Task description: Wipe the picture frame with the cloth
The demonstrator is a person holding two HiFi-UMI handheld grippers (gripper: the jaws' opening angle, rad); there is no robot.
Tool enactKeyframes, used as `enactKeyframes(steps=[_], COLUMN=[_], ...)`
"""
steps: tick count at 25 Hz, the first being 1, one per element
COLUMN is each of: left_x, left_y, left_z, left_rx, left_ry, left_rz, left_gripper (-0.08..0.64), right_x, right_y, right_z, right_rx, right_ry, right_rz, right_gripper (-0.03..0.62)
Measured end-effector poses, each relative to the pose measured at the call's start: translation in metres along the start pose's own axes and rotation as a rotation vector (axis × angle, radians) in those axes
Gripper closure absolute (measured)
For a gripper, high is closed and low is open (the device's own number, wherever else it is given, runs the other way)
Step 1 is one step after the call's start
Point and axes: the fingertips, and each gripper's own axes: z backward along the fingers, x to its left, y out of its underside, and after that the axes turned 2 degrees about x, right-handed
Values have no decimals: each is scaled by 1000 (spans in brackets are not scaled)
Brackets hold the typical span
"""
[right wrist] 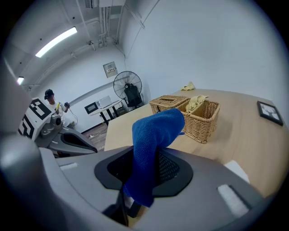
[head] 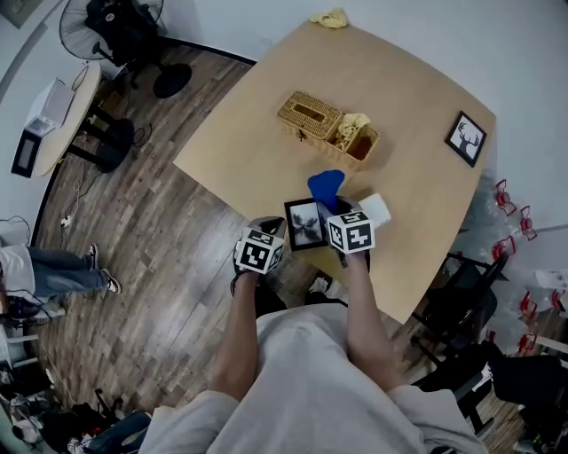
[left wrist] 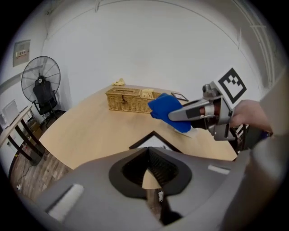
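Note:
A black picture frame (head: 306, 223) with a deer print lies at the table's near edge (head: 213, 191). My left gripper (head: 277, 232) comes in from off the table on the frame's left side, its jaws shut on the frame's near corner. In the left gripper view only the frame's far corner (left wrist: 154, 137) shows past the jaws (left wrist: 148, 153). My right gripper (head: 337, 206) is shut on a blue cloth (head: 326, 183), which stands up out of the jaws (right wrist: 143, 167) and droops forward (right wrist: 156, 131). The cloth (left wrist: 165, 108) hangs just above the frame's far side; I cannot tell whether it touches.
A wicker basket (head: 324, 124) with yellowish cloths stands mid-table. A second black frame (head: 466, 137) lies at the right edge. A white block (head: 375, 209) sits beside my right gripper and a yellow cloth (head: 330, 18) at the far edge. A chair (head: 461, 284) stands to the right.

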Motion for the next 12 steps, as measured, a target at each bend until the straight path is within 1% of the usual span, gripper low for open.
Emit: enactKeyframes(steps=[3, 6, 8, 11, 12], left_x=[-6, -9, -12, -20, -22], left_y=[7, 17, 26, 35, 37], left_z=[-15, -29, -38, -43, -44], left_rx=[43, 87, 118, 174, 195], left_ry=[38, 70, 99, 150, 163], left_rz=[-40, -104, -142, -179, -208], left_gripper=[508, 508, 508, 508, 508], right_x=[-10, -10, -10, -15, -17], right_y=[9, 16, 20, 23, 25], right_z=[-3, -4, -4, -3, -3], right_rx=[21, 27, 28, 29, 29], right_ry=[42, 53, 64, 90, 99], right_rz=[17, 15, -5, -45, -59], right_gripper=[486, 486, 486, 486, 486])
